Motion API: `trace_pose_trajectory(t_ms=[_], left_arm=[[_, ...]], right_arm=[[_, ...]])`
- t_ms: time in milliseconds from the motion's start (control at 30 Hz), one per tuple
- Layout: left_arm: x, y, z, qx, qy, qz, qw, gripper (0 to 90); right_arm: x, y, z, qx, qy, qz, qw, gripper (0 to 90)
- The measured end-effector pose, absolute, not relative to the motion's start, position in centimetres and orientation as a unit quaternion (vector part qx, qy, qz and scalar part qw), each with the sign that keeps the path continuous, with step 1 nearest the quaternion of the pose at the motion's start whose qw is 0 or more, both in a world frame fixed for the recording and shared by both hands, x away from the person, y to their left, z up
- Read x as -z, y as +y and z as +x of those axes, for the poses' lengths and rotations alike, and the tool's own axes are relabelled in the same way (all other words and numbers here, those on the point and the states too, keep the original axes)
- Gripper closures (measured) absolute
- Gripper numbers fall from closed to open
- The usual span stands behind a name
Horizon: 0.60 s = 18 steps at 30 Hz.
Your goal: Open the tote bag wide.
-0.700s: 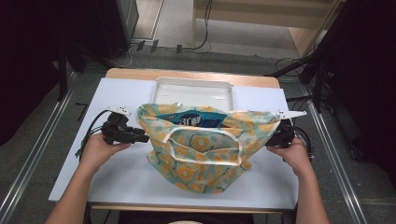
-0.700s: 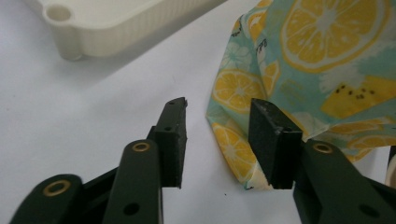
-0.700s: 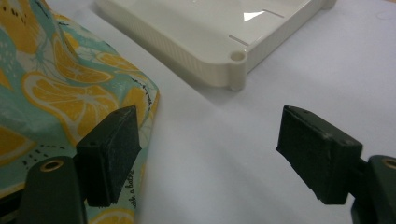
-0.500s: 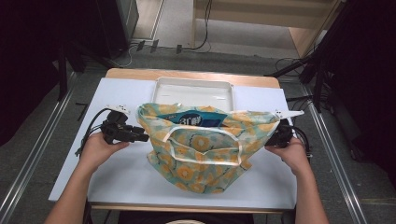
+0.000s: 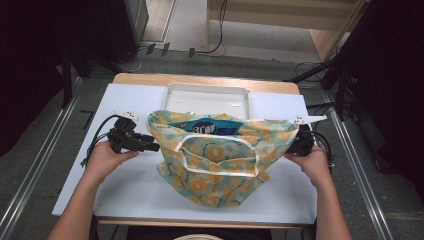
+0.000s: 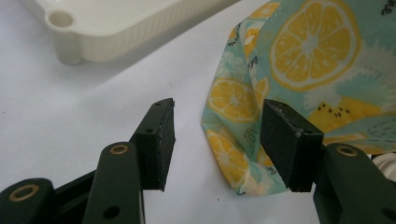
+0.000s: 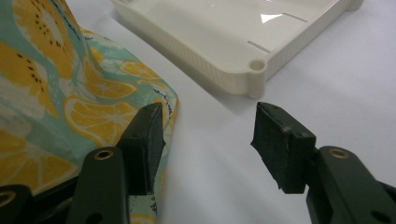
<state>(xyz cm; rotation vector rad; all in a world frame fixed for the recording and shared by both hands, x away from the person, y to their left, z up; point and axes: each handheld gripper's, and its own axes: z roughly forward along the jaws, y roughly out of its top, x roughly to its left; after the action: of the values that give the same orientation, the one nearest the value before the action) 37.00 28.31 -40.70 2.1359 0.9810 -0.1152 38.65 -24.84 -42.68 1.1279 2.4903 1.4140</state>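
On the white table sheet (image 5: 130, 195) sits a soft cloth bag (image 5: 220, 160), teal with a yellow lemon-slice print and cream strap handles, crumpled and slumped, mouth gaping toward the far side. Something dark blue with white lettering (image 5: 207, 127) shows inside the mouth; can't read what it is. Just behind the bag, a cream plastic tray (image 5: 207, 95), rectangular, shallow, ribbed outer wall, rounded corners with small round holes.

Left gripper (image 5: 150, 147) at the bag's left edge, held in the person's left hand (image 5: 102, 160). In the left gripper view its black jaws, flat rubbery pads, stand spread apart; a folded corner of the fabric lies between and just ahead of them, near the right pad, not pinched. Released.

Right gripper (image 5: 296, 145) at the bag's right edge, in the right hand (image 5: 312, 162). In the right gripper view the jaws are also wide apart; the bag's hem lies against the left jaw's inner side, bare table in the gap, tray corner beyond. Nothing clamped.

Free room: bare table in front of the bag and outside both hands. Tray close behind the bag, wooden table edge (image 5: 205, 80) beyond it.
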Motion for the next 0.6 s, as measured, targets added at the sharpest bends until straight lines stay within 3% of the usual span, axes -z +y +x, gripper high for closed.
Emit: trace_pose_trajectory(t_ms=[600], left_arm=[[39.4, 28.4, 36.6, 0.039, 0.374, 0.84, 0.392, 45.8]], right_arm=[[41.7, -24.8, 38.2, -0.461, 0.804, 0.375, 0.028, 47.3]])
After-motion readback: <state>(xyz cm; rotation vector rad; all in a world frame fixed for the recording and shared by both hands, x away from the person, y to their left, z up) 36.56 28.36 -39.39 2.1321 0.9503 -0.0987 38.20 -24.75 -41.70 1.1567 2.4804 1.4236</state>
